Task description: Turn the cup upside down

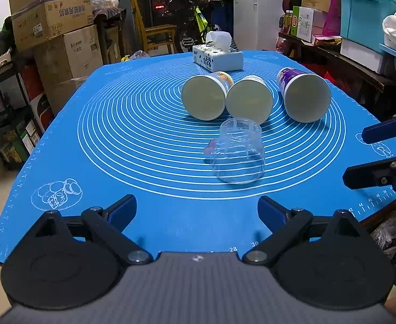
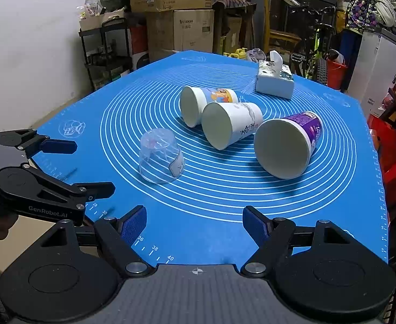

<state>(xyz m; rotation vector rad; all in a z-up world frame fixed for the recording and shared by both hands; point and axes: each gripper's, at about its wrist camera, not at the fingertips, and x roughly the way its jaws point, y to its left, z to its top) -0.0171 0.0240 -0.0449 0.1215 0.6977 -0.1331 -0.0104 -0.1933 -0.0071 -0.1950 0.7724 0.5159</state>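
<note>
A clear plastic cup (image 1: 237,151) stands upside down, mouth down, on the blue mat (image 1: 133,145); it also shows in the right wrist view (image 2: 160,160). Three paper cups lie on their sides behind it: an orange-printed one (image 1: 206,95), a white one (image 1: 249,98) and a purple one (image 1: 304,94). My left gripper (image 1: 197,210) is open and empty, short of the clear cup. My right gripper (image 2: 194,222) is open and empty near the mat's front edge, and shows at the right of the left wrist view (image 1: 360,156).
A tissue box (image 1: 218,56) sits at the far side of the mat. Cardboard boxes (image 1: 52,19) and shelves stand to the left, a bicycle and a white cabinet behind, storage bins (image 1: 368,13) to the right.
</note>
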